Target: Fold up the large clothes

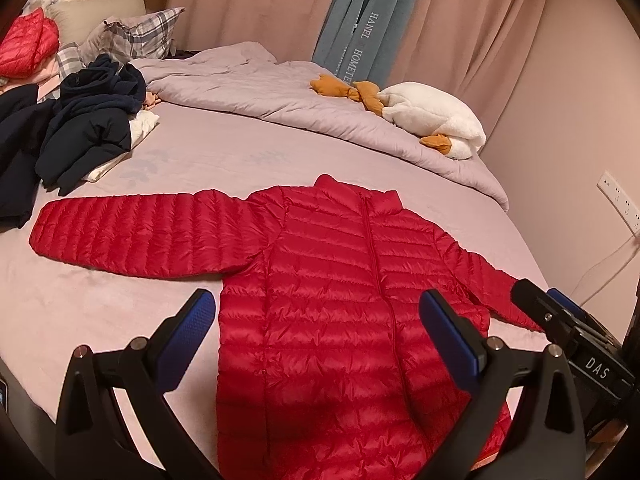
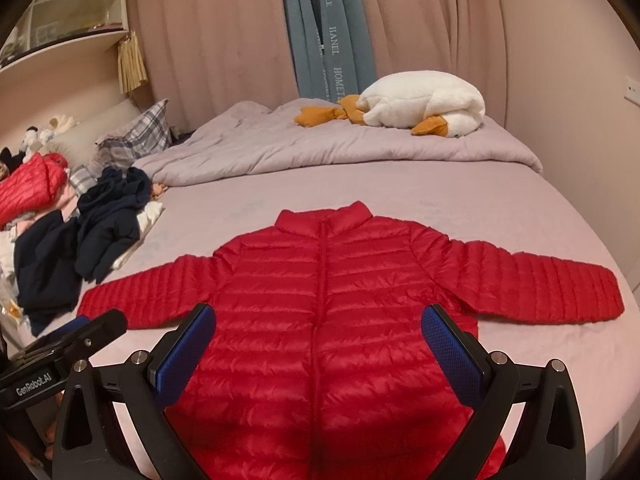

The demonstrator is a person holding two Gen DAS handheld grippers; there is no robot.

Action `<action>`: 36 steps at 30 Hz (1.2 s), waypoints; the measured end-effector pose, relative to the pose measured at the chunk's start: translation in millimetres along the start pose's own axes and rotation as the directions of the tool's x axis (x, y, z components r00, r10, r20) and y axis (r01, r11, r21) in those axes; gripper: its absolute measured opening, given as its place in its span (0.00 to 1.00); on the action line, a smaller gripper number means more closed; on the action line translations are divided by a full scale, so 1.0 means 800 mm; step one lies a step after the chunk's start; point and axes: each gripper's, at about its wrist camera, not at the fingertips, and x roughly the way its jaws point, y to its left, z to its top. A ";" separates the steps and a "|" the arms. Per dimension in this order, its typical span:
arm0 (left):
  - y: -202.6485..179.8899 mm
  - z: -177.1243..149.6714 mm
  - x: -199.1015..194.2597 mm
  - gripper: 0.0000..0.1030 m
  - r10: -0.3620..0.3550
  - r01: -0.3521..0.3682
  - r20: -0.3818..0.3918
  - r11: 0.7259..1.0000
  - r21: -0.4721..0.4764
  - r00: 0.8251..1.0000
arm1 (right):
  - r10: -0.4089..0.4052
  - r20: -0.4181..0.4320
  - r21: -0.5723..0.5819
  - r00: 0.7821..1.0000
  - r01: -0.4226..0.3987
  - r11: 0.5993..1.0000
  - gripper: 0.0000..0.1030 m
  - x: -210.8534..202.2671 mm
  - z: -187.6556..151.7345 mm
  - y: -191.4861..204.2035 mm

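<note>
- Currently both sets of jaws open, empty: left gripper [image 1: 316,320], right gripper [image 2: 320,332].
- Red puffer jacket [image 1: 332,280] flat mid-bed [image 1: 100,312], hem at near edge, sleeves spread.
- Risks: slick quilted shell slips from a shallow pinch; puffy fill springs folds open; hem drags off near edge.

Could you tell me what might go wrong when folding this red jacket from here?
Both the left tool and right tool hang open above the red jacket, gripping nothing. Its slick quilted shell may slip from the pads. Its left sleeve reaches toward the dark clothes pile, so folding it could snag them.
</note>
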 end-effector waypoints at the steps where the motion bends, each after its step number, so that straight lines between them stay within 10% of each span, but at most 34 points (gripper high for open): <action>1: 0.000 0.000 0.000 0.99 -0.004 0.004 0.001 1.000 -0.003 1.000 | -0.001 0.000 0.001 1.000 0.001 1.000 0.99 0.000 0.000 -0.001; 12: 0.006 0.004 0.002 1.00 -0.055 0.059 0.038 0.991 -0.121 0.998 | -0.035 0.010 0.014 0.999 0.035 0.999 0.99 -0.003 -0.001 -0.010; 36: -0.019 -0.008 0.016 0.97 -0.031 0.029 0.012 0.990 0.138 0.999 | -0.061 0.029 0.048 0.998 0.060 0.997 0.99 -0.010 -0.003 -0.026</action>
